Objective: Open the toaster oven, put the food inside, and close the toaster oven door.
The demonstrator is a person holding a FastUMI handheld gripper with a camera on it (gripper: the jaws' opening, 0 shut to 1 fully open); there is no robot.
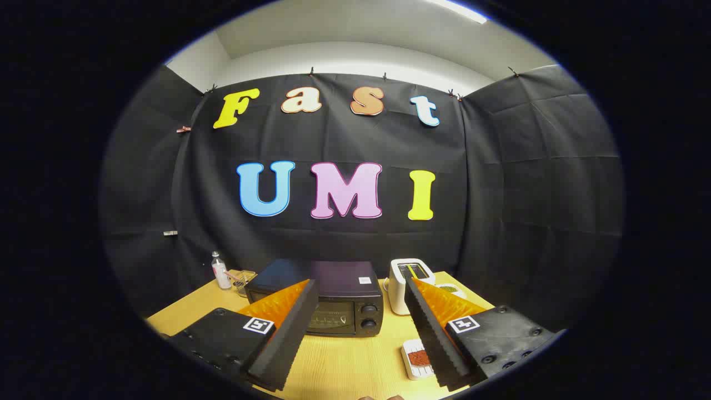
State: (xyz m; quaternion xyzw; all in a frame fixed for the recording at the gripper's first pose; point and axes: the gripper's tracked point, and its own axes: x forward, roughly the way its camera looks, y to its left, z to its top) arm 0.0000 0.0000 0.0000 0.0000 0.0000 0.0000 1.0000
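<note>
Hand-held gripper (355, 333) fingers wide apart, holding nothing, raised over table (344, 361), facing shut toaster oven (328, 297)

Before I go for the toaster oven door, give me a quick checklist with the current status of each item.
1. Gripper open, holding nothing: ok.
2. Toaster oven ahead, beyond the fingers: ok.
3. Door shut, to be opened first: ok.
4. Door handle located: cannot tell, the near finger covers much of the front.
5. Food on the table, beside the other finger: ok.
6. White toaster stands apart from the oven: ok.
</note>
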